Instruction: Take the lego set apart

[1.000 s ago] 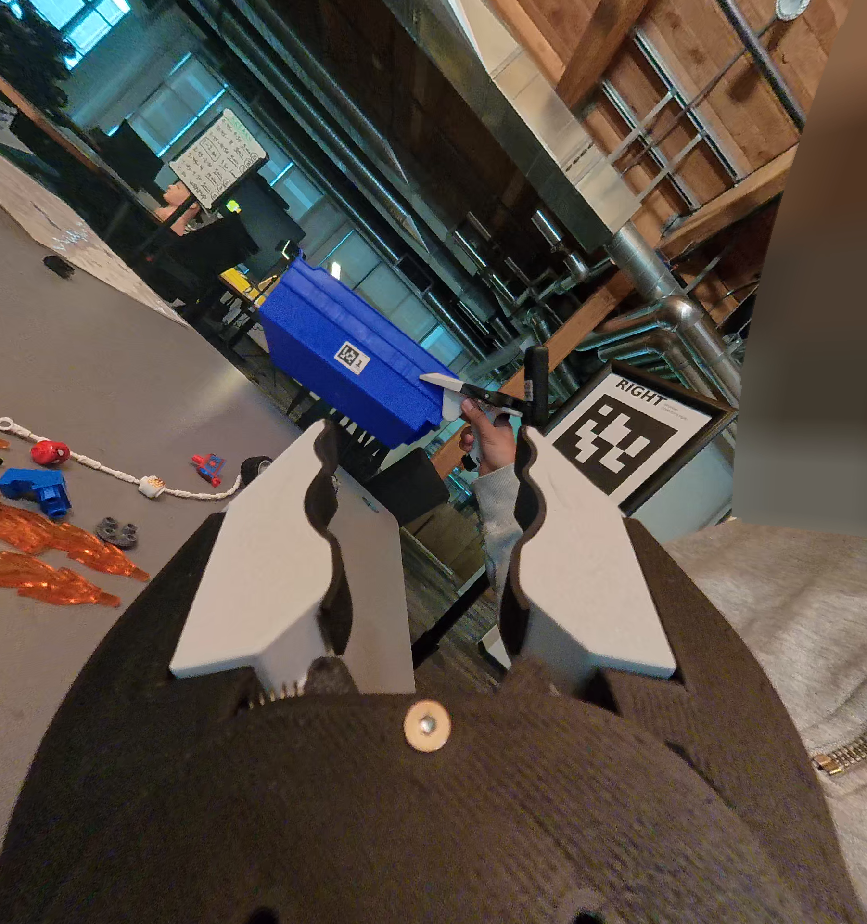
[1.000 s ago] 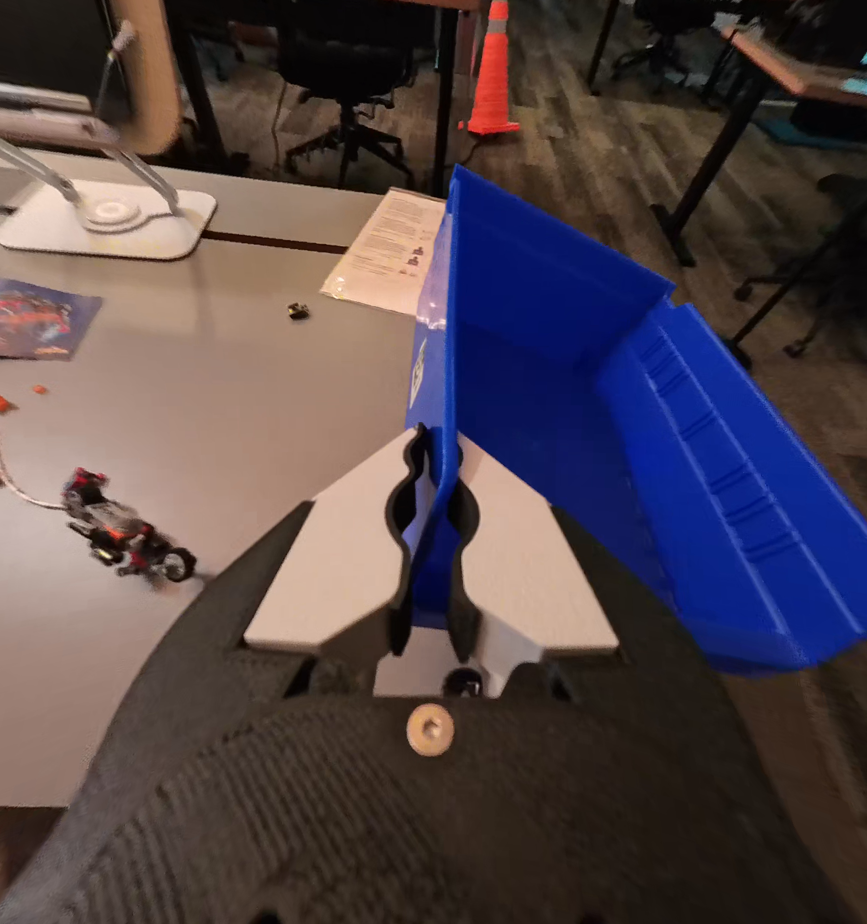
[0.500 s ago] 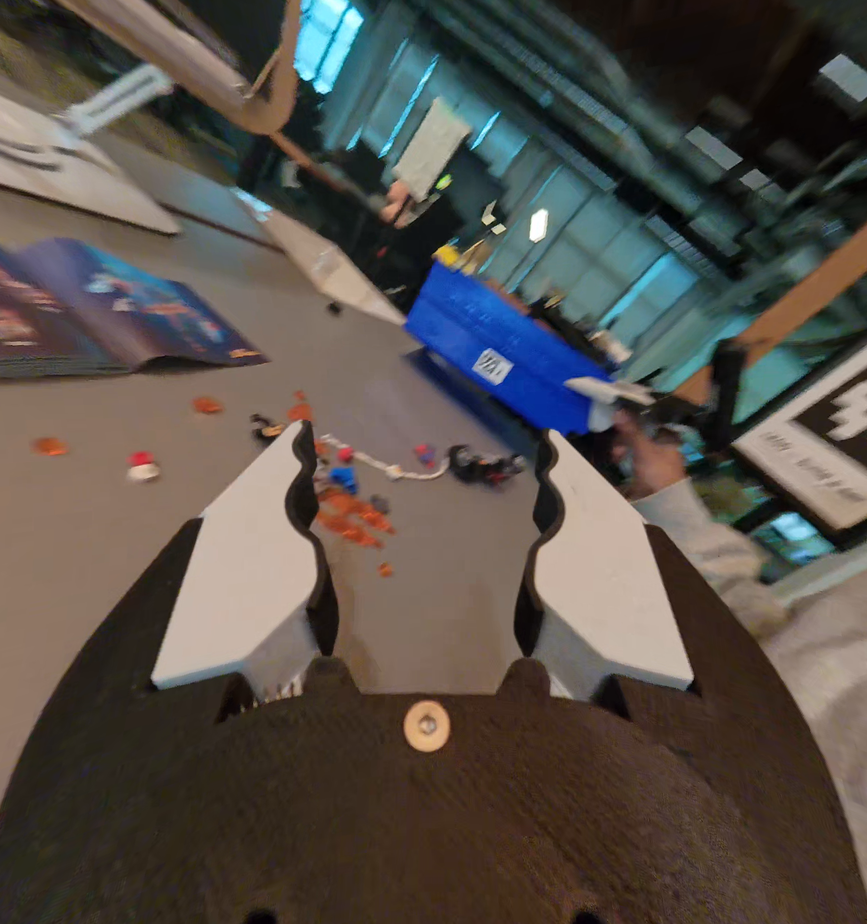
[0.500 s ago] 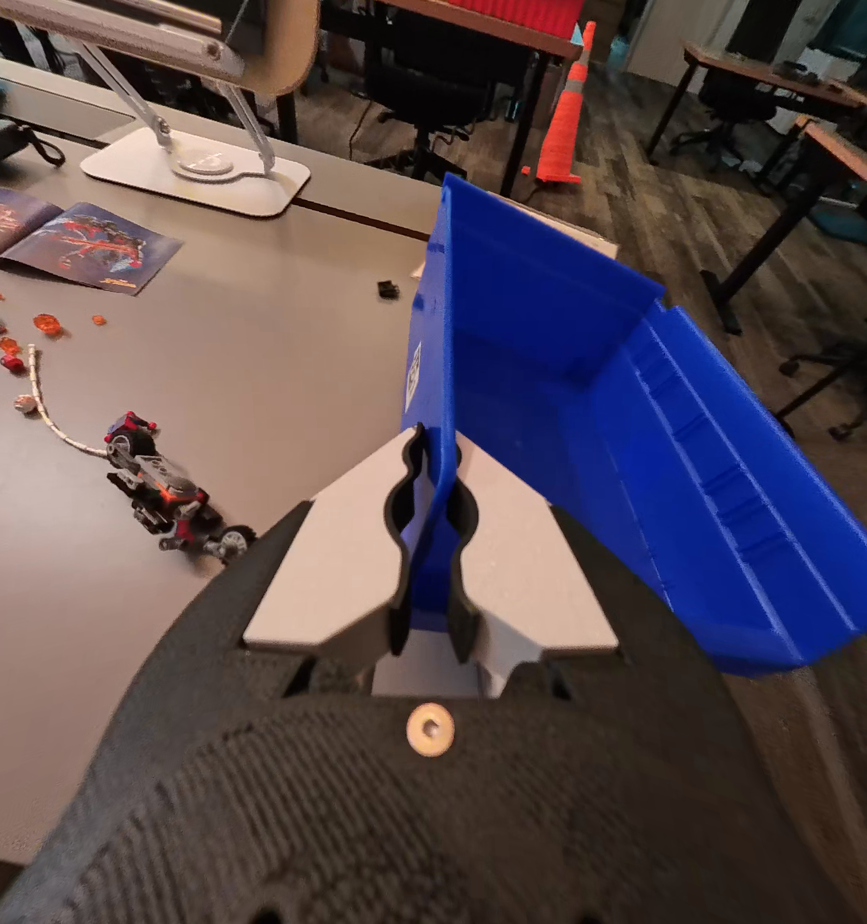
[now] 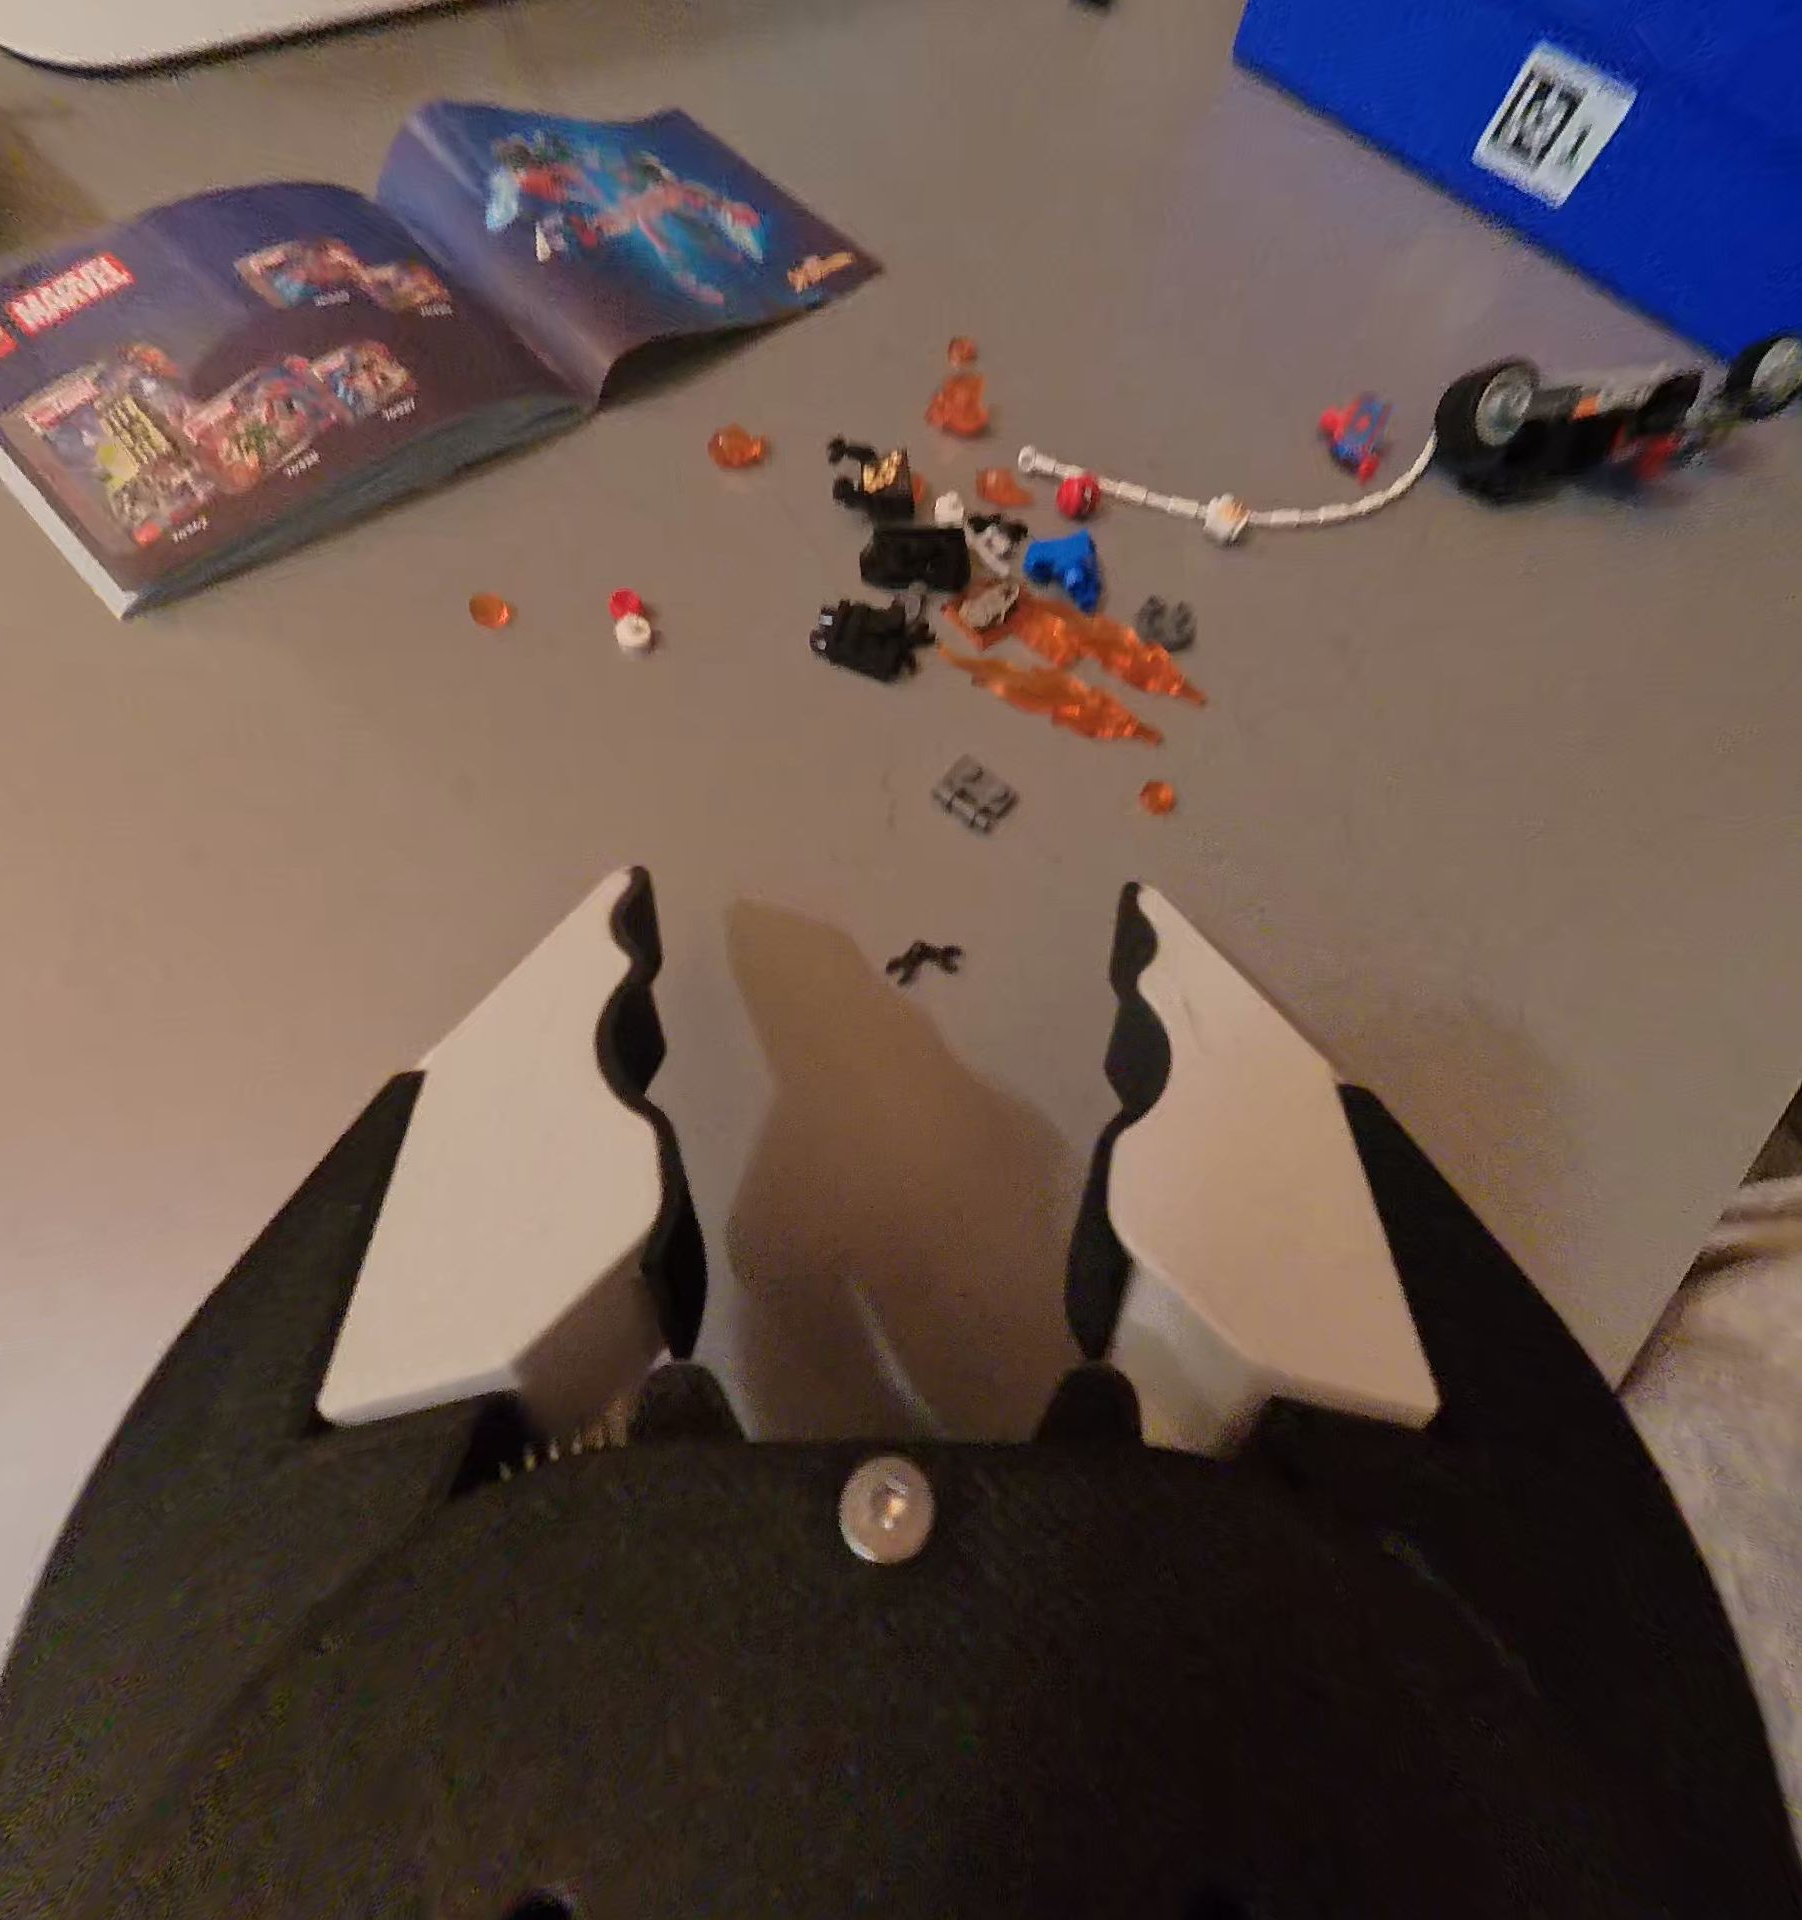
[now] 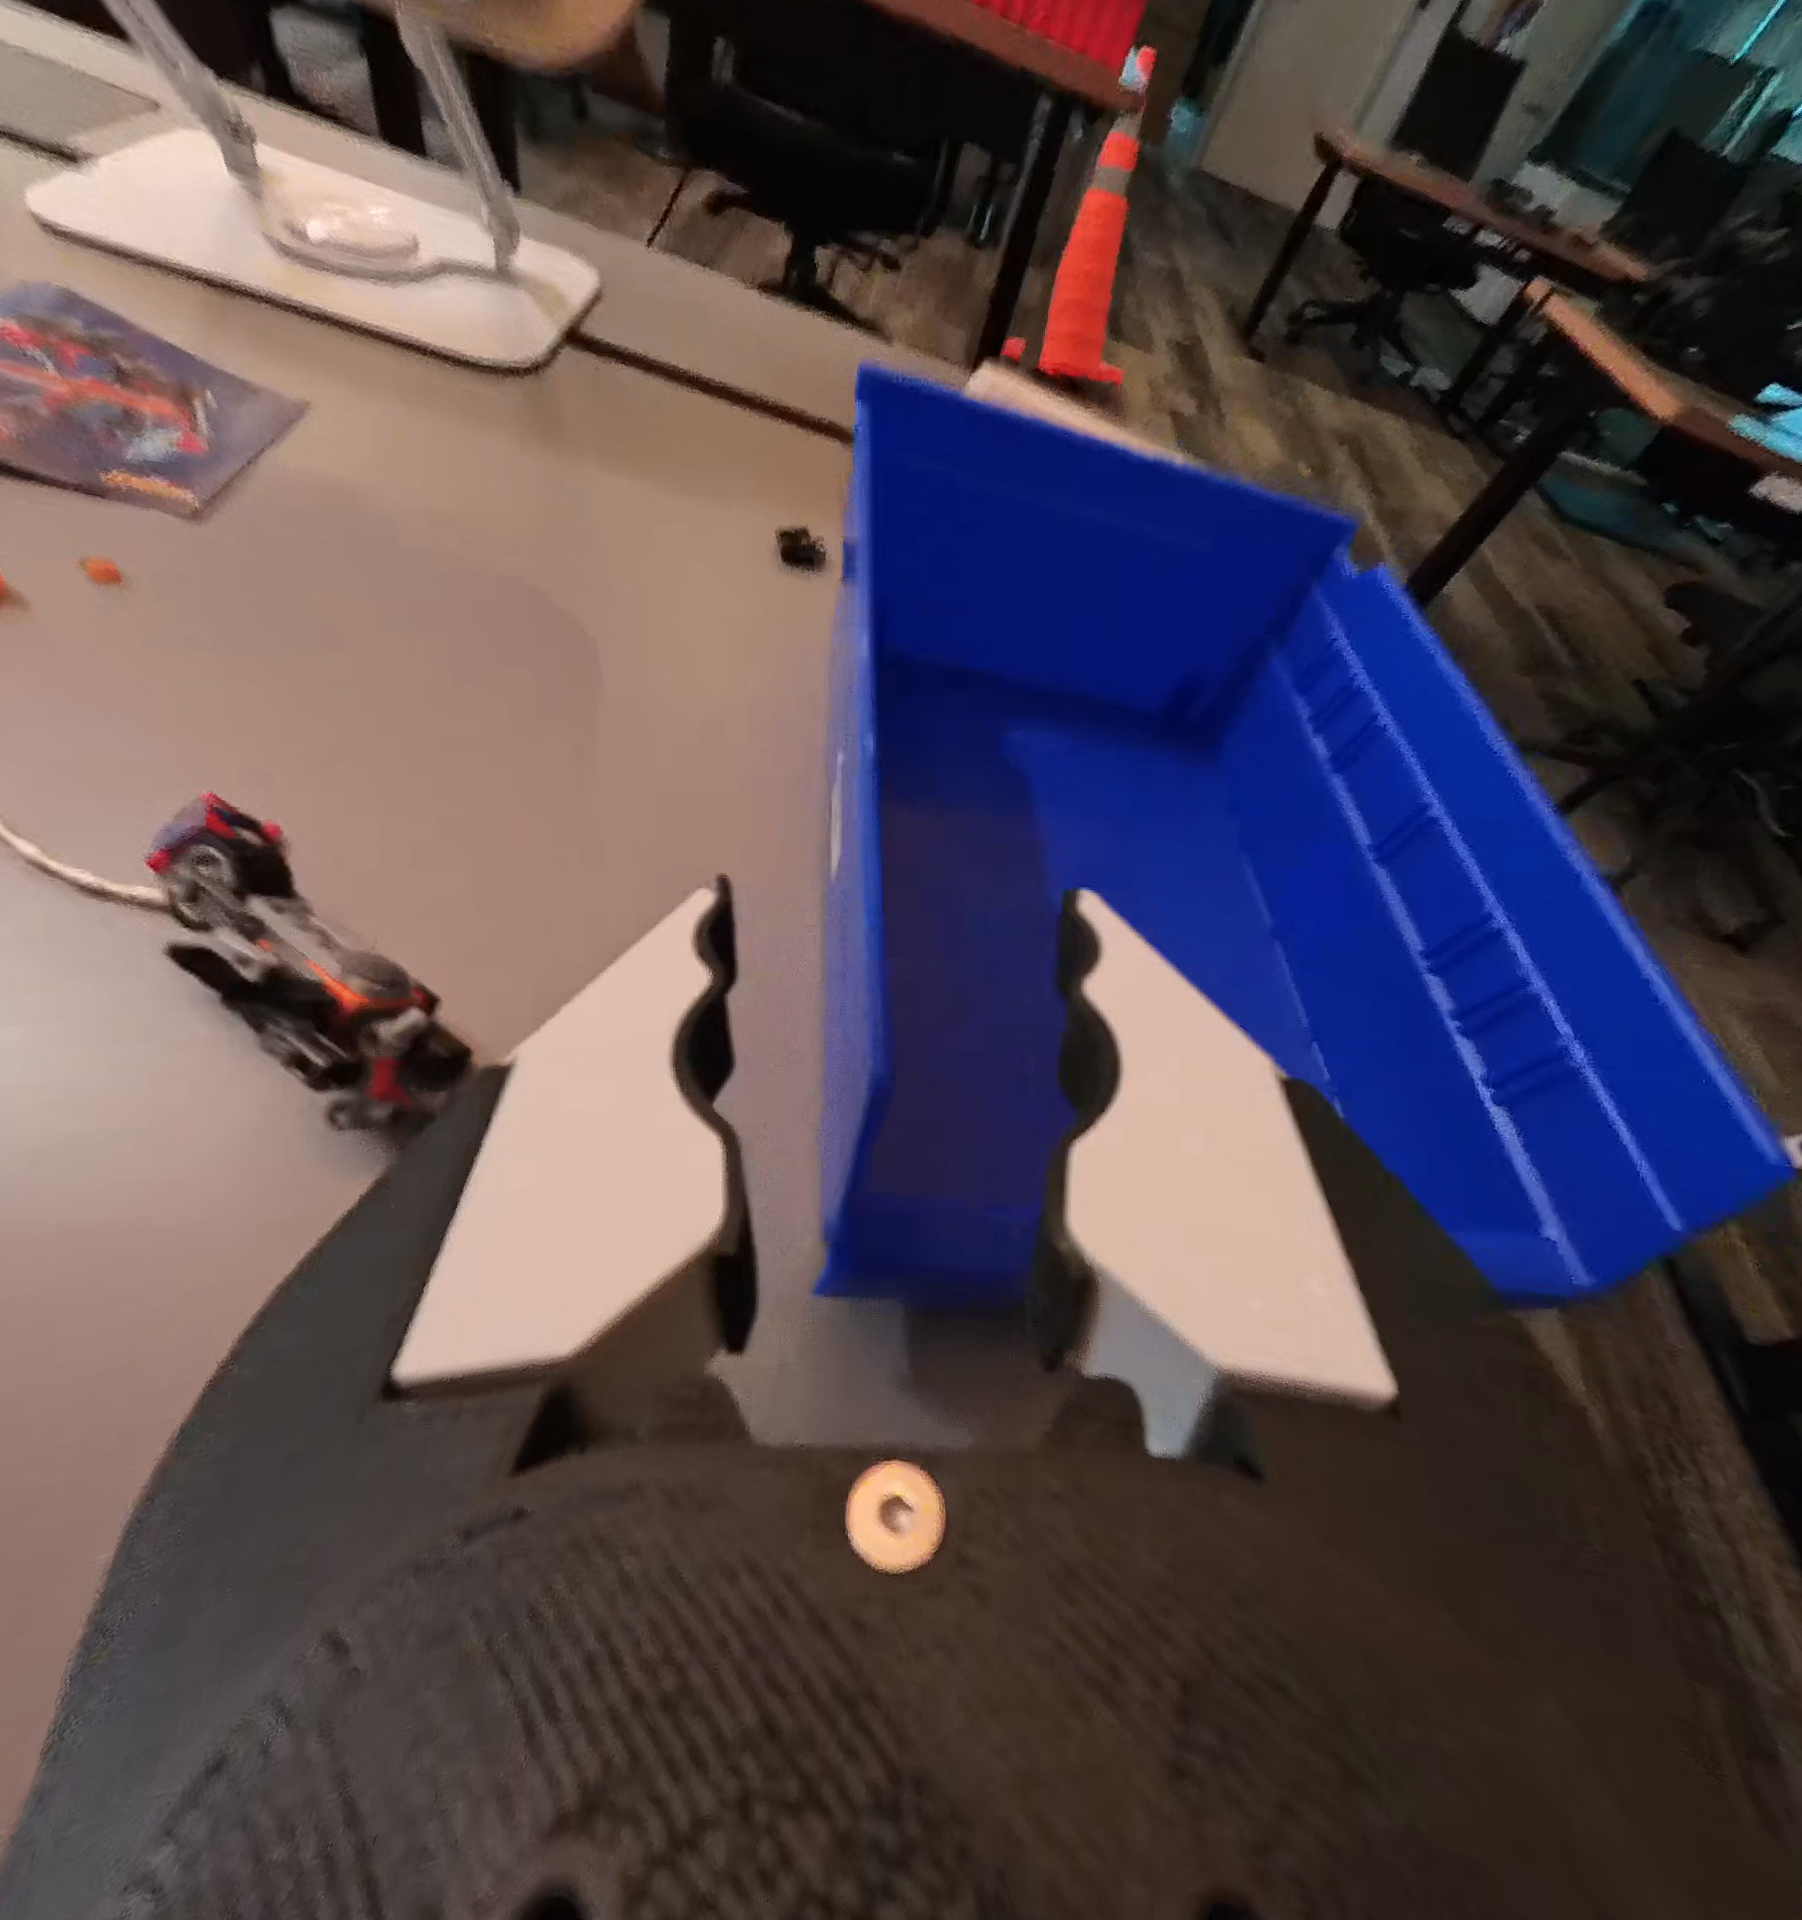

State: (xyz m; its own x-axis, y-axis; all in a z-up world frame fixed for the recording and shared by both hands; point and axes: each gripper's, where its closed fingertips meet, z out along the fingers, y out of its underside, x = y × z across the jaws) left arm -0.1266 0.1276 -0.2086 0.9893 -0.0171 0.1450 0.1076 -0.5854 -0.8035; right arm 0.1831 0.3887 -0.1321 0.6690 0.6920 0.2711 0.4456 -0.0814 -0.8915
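Observation:
A black and red lego motorcycle lies on the grey table beside the blue bin; it also shows in the right wrist view. Loose lego pieces, orange flame parts and a white chain are scattered in the middle. My left gripper is open and empty above the table, short of the pieces. My right gripper is open, its jaws either side of the blue bin's near wall without gripping it.
An open instruction booklet lies at the far left. A white lamp base stands at the back of the table. The bin overhangs the table's right edge. An orange cone, chairs and other desks stand beyond.
My right gripper has opened and let go of the blue bin's wall. My left gripper has swung down from pointing up at the ceiling to pointing at the table and pieces.

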